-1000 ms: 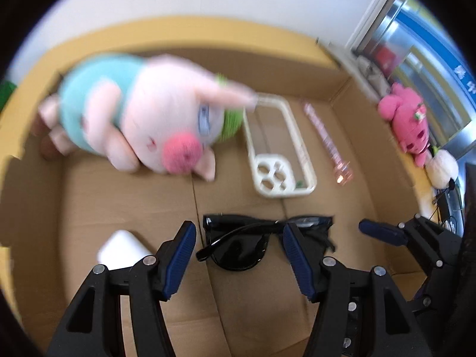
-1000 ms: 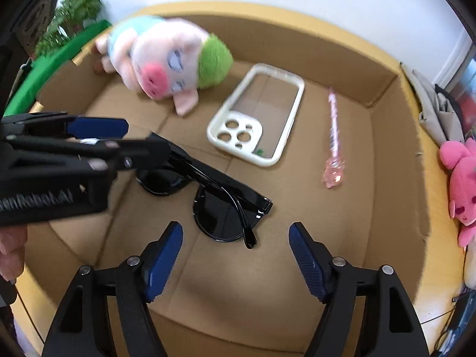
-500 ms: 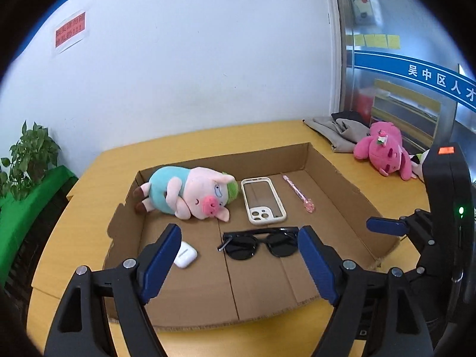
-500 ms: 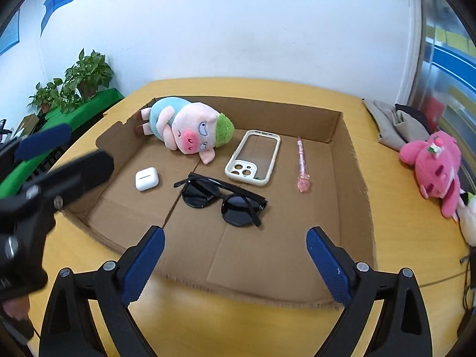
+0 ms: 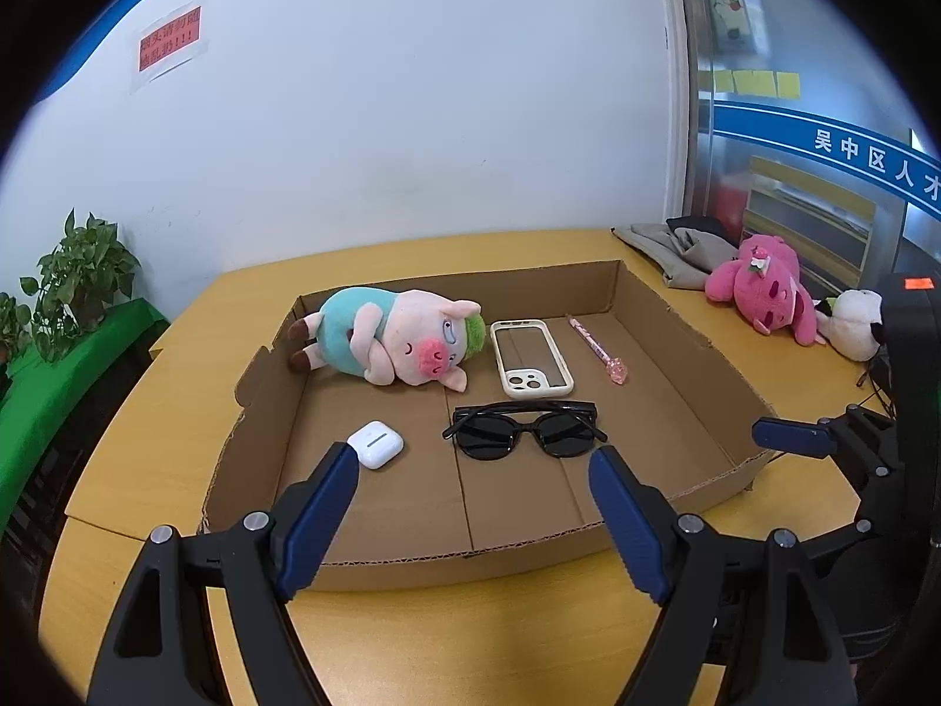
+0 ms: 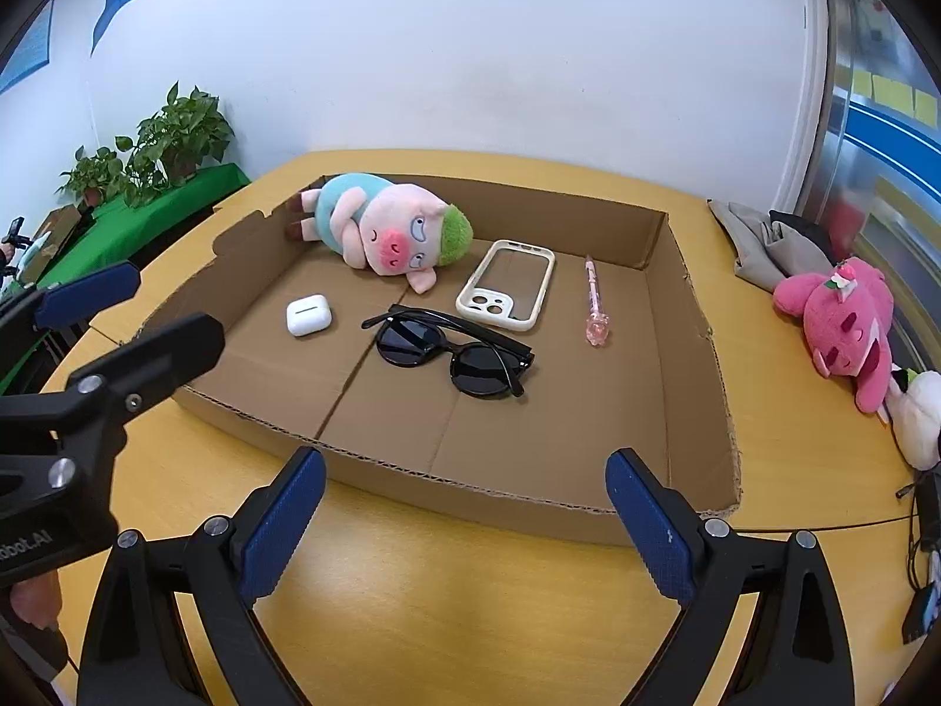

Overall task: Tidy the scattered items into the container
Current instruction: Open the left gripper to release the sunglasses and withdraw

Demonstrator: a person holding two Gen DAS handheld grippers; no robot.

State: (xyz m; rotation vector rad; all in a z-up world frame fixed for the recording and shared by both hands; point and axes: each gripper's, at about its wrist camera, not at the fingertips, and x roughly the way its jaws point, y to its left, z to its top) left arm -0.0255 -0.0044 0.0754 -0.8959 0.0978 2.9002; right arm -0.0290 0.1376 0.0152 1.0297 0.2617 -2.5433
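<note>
A shallow cardboard tray (image 5: 694, 347) (image 6: 688, 306) lies on the yellow table. In it rest a plush pig (image 5: 394, 338) (image 6: 382, 229), a white phone case (image 5: 532, 359) (image 6: 509, 285), a pink pen (image 5: 597, 350) (image 6: 594, 300), black sunglasses (image 5: 523, 429) (image 6: 453, 350) and a white earbud case (image 5: 376, 443) (image 6: 309, 315). My left gripper (image 5: 473, 473) hangs open and empty over the tray's near edge. My right gripper (image 6: 464, 476) is open and empty in front of the tray; its side shows in the left wrist view (image 5: 791, 438).
A pink plush toy (image 5: 764, 291) (image 6: 841, 317) and a white plush toy (image 5: 853, 323) lie on the table right of the tray, with grey clothing (image 5: 670, 244) (image 6: 764, 241) behind them. Potted plants (image 6: 170, 141) stand on a green surface at the left.
Both grippers have pulled back and up out of the tray and opened wider, leaving the sunglasses lying on the tray floor. The view now takes in the whole tray and wall.
</note>
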